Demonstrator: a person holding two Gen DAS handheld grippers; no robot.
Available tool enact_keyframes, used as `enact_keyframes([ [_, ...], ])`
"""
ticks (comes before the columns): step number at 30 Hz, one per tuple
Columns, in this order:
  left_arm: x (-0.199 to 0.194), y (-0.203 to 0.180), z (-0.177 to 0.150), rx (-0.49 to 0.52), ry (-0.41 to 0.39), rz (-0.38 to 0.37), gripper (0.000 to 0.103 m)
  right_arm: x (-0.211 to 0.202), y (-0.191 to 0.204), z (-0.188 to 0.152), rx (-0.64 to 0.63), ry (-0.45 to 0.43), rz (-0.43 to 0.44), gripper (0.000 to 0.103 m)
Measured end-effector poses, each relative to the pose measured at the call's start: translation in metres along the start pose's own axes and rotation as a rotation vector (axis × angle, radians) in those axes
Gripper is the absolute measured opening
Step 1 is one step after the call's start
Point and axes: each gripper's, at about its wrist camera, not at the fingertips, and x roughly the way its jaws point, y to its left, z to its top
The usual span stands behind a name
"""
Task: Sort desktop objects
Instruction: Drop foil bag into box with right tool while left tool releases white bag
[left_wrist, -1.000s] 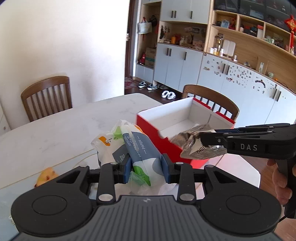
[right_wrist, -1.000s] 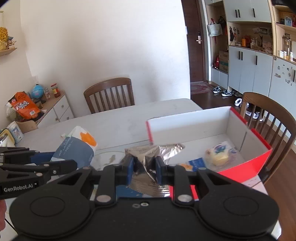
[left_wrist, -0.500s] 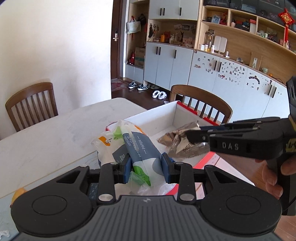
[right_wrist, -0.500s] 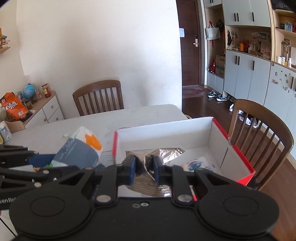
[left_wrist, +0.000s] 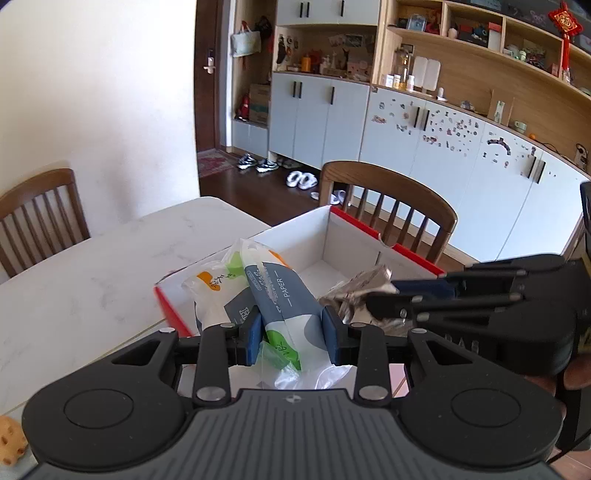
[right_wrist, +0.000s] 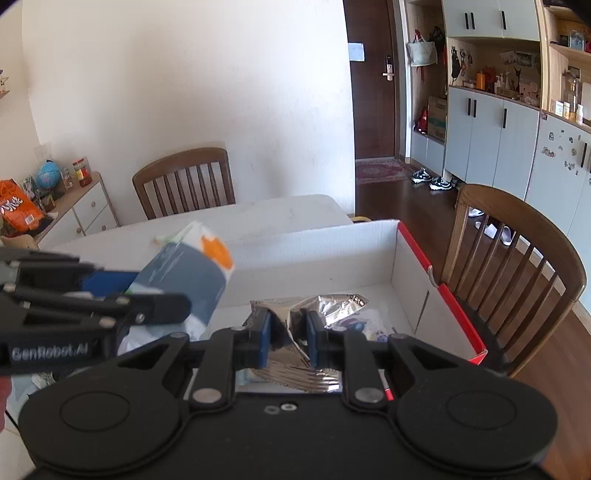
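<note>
My left gripper (left_wrist: 291, 332) is shut on a soft pack of paper tissues (left_wrist: 280, 291), blue-grey, white and green with an orange patch, held over the near left corner of the red box (left_wrist: 410, 254) with white inside walls. My right gripper (right_wrist: 286, 332) is shut on a crumpled silver foil wrapper (right_wrist: 317, 306), held over the inside of the same box (right_wrist: 458, 314). In the right wrist view the left gripper (right_wrist: 159, 306) and its tissue pack (right_wrist: 188, 273) come in from the left; in the left wrist view the right gripper (left_wrist: 384, 299) with the foil wrapper (left_wrist: 354, 291) comes in from the right.
A small white and blue packet (right_wrist: 365, 321) lies on the box floor under the foil. The box stands on a white marble table (left_wrist: 92, 280). Wooden chairs (right_wrist: 517, 254) stand at the table's right end and far side (right_wrist: 184, 181). An orange toy (left_wrist: 11, 439) lies at the lower left.
Both grippers have travelled with their loads from beside the red box to over it; the tissue pack and the foil wrapper now hang above its inside.
</note>
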Motion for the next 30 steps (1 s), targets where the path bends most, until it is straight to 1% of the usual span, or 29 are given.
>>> enact_keyframes([
  [3,0.014,0.003,0.006,0.000,0.015,0.000,0.032,0.007,-0.004,-0.002,-0.005,0.015,-0.001,0.019],
  [9,0.047,0.021,0.019,-0.056,0.081,-0.035,0.032,0.020,-0.009,-0.002,-0.027,0.038,0.012,0.019],
  [16,0.080,0.029,0.028,-0.056,0.138,-0.025,0.033,0.029,-0.011,-0.003,-0.061,0.060,0.048,0.019],
  [18,0.088,0.029,0.031,-0.054,0.156,-0.033,0.033,0.031,-0.010,-0.003,-0.084,0.069,0.058,0.019],
  [22,0.102,0.029,0.031,-0.046,0.192,-0.030,0.033,0.046,-0.008,-0.004,-0.126,0.110,0.069,0.019],
  [25,0.114,0.029,0.028,-0.044,0.229,-0.045,0.033,0.056,-0.008,-0.007,-0.162,0.136,0.078,0.019],
  [30,0.128,0.028,0.023,-0.038,0.258,-0.022,0.033,0.067,-0.009,-0.010,-0.184,0.161,0.095,0.019],
])
